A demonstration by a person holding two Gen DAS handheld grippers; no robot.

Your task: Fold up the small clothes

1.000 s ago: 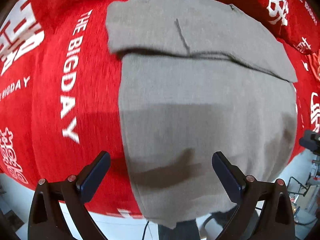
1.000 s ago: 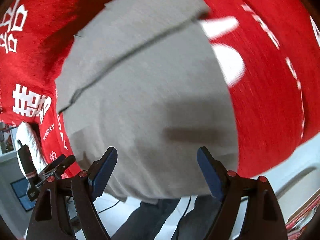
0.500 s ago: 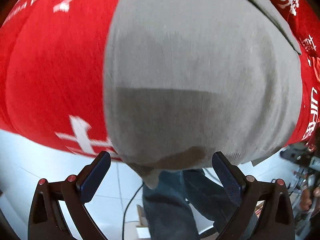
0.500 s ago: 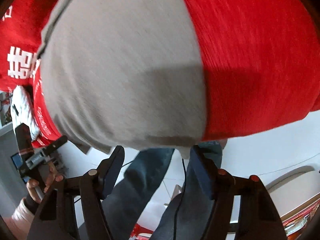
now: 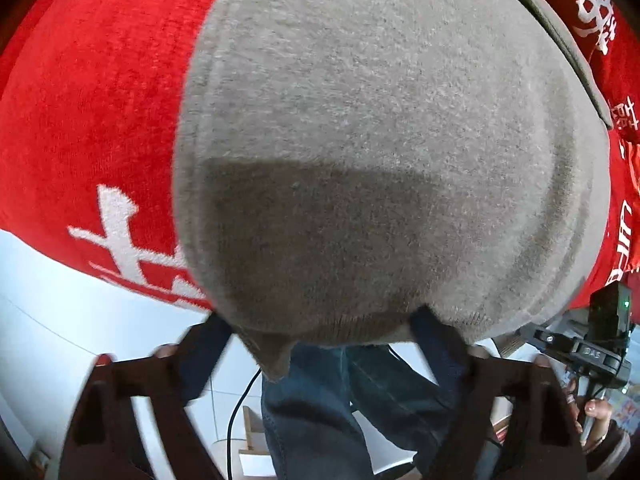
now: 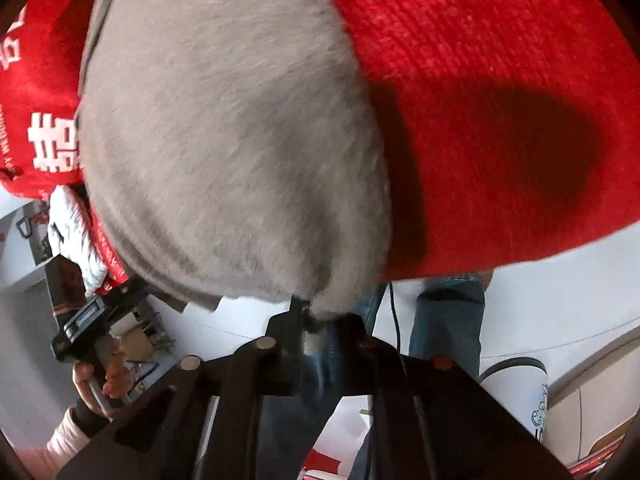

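Grey knit garment [image 5: 360,140] flat on red printed cloth [image 5: 92,112], hem overhanging near edge. Right hand-held gripper [image 6: 316,320] just closed, pinching hem corner. Left hand-held gripper [image 5: 320,344] closing, jaws still apart, straddling hem.

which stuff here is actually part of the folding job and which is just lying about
In the job:
- grey garment
- left tongs, closing around its near edge
- right tongs, just shut on its corner
- red tablecloth under it

Lying about:
- black cable
- white cylinder on the floor
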